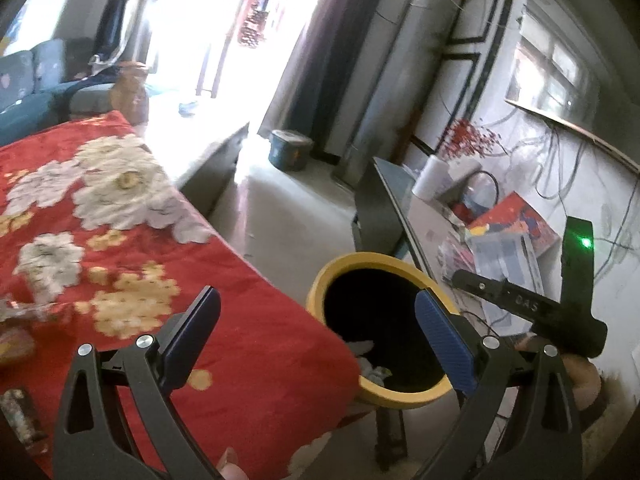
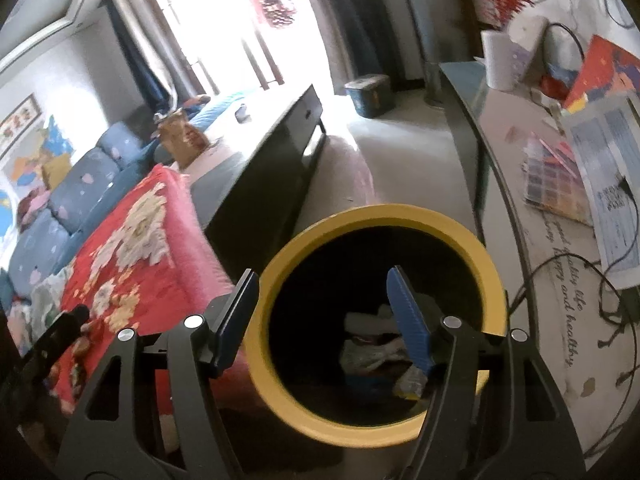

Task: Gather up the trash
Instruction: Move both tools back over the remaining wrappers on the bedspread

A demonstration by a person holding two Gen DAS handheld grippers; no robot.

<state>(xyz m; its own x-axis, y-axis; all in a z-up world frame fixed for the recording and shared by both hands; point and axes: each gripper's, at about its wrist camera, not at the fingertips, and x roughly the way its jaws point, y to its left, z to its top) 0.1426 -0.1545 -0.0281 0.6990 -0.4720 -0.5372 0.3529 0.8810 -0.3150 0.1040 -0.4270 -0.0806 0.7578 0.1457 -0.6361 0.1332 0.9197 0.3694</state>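
Right gripper (image 2: 322, 316) hangs directly over the yellow-rimmed bin (image 2: 280, 252), fingers apart and empty; only this view looks down to the crumpled trash (image 2: 372, 354) heaped on the bin's bottom. Left gripper (image 1: 318, 340), fingers also apart and empty, sits off to the side, straddling the edge of the red floral cloth (image 1: 120, 220) and the bin (image 1: 376, 258) beside it. Only the left view catches blurred scraps (image 1: 18, 412) on the cloth at the frame's lower left.
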